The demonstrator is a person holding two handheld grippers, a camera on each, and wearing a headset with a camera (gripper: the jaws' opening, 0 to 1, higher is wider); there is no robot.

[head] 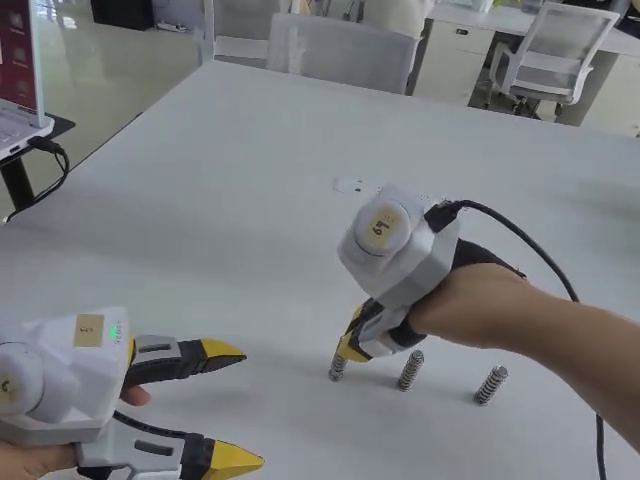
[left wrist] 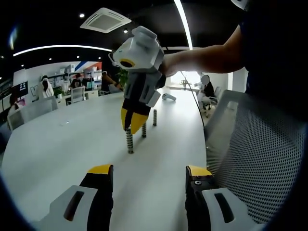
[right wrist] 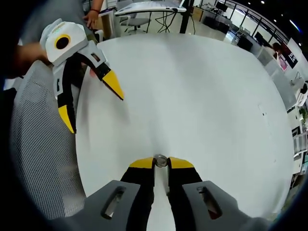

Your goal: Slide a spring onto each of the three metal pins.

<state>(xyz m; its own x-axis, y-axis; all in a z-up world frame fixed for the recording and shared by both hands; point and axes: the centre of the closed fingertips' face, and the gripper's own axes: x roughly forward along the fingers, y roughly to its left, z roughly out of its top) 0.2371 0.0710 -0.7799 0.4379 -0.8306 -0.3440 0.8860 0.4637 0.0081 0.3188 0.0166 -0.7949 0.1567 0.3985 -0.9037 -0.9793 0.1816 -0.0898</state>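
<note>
Head view: a white desk takes up most of the scene. A laptop sits off its far left edge on a stand, and office chairs stand beyond the far side.

Left gripper view: a mesh chair back stands at the right, beside the desk edge.

Left gripper: held low at the near left of the desk. Its jaws are spread wide with nothing between them, and the yellow tips point towards the row of springs.

Right gripper: held in a hand and tilted tips-down over the desk. A black cable trails off it to the right. Its jaws are drawn nearly together, pinching the top of the end spring.

Three springs stand upright in a row on the desk, near the front and right of centre. The end spring is on the left, the middle spring is just beside it, and the third spring is a little further right. The three are apart and not touching.

Right gripper view: a small round metal top shows between the yellow jaw tips. I cannot tell whether it is a pin end or a spring coil. The pins are otherwise hidden inside the springs.
</note>
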